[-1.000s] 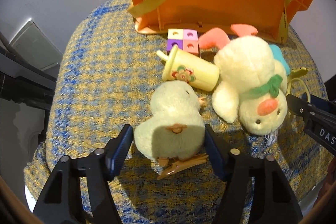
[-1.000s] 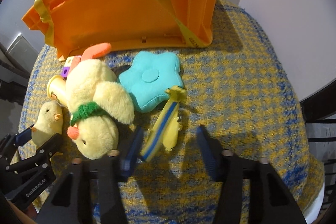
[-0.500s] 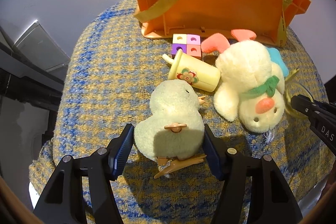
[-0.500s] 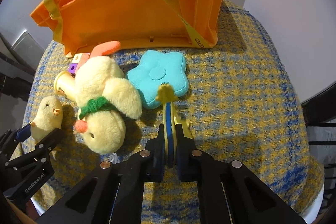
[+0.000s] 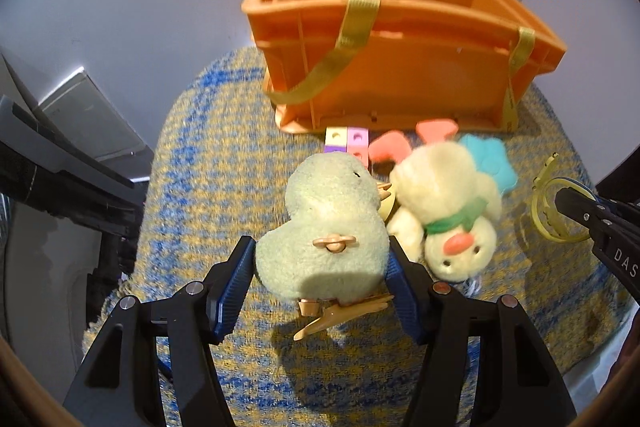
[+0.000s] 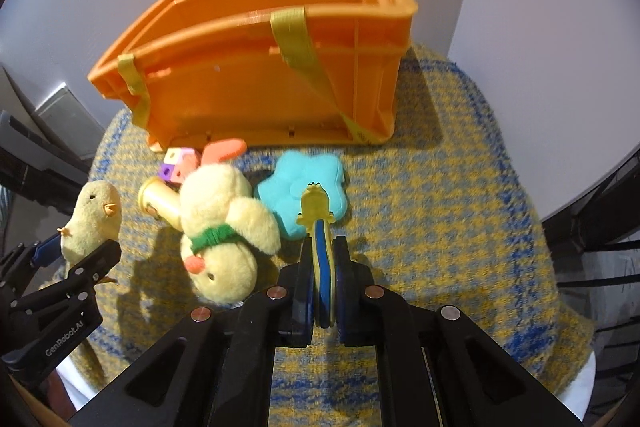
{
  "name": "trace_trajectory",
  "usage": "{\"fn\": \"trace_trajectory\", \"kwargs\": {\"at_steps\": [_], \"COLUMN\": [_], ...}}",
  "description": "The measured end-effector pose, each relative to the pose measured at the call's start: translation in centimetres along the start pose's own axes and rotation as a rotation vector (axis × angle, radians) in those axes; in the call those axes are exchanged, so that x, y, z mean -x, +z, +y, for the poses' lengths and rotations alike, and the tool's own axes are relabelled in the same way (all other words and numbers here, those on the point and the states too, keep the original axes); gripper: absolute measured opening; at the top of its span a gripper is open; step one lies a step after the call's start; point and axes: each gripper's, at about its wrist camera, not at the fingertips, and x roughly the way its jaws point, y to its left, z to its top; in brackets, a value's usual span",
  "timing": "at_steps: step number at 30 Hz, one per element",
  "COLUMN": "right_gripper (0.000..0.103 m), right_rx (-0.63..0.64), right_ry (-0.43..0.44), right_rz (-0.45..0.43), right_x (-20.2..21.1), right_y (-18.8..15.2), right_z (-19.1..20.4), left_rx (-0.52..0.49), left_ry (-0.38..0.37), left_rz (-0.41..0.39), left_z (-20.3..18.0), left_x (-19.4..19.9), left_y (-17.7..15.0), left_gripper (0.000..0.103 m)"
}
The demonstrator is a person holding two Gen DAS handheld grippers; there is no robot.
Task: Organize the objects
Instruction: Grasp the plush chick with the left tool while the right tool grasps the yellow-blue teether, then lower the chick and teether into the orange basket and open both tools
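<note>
Now both toys are up off the cloth! A second ago the left gripper [image 5: 322, 279] merely straddled the small pale-yellow plush chick [image 5: 326, 231] as it sat on the blue-and-yellow woven tablecloth [image 5: 208, 163]; the blue pads have since squeezed into its sides and the chick rides high, its orange feet dangling above their own shadow. On the other side, the right gripper [image 6: 323, 281], wide open a second ago, is clamped hard on the flat yellow-and-blue plastic toy [image 6: 320, 235], holding it on edge with the yellow head poking forward.

And look at the view: the open top of the orange plastic crate with yellow straps [image 6: 256, 75] has come into sight in both cameras, so both hands have risen. My read is that the grasping is done and a double carry to the crate comes next.

Left on the cloth, just in front of the crate: the big cream plush duck with a green scarf [image 6: 218, 231], the teal star cushion [image 6: 304, 187], the yellow toy cup [image 6: 162, 205] and the pastel cube blocks [image 5: 348, 143]. Plenty left to tidy.
</note>
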Motion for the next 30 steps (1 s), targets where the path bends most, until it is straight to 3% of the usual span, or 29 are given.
{"fn": "trace_trajectory", "kwargs": {"at_steps": [17,30], "right_gripper": [0.008,0.008], "right_rx": [0.013,0.033], "right_ry": [0.017,0.009], "right_rz": [-0.097,-0.162], "right_x": [5.1,6.6], "right_y": [4.0,8.9], "right_z": [0.2,0.5], "left_rx": [-0.066,-0.116], "left_ry": [-0.031,-0.061], "left_rz": [-0.093,-0.163], "left_z": [1.3,1.6], "left_x": [5.0,6.4], "left_y": [5.2,10.7], "left_gripper": [0.062,0.062]}}
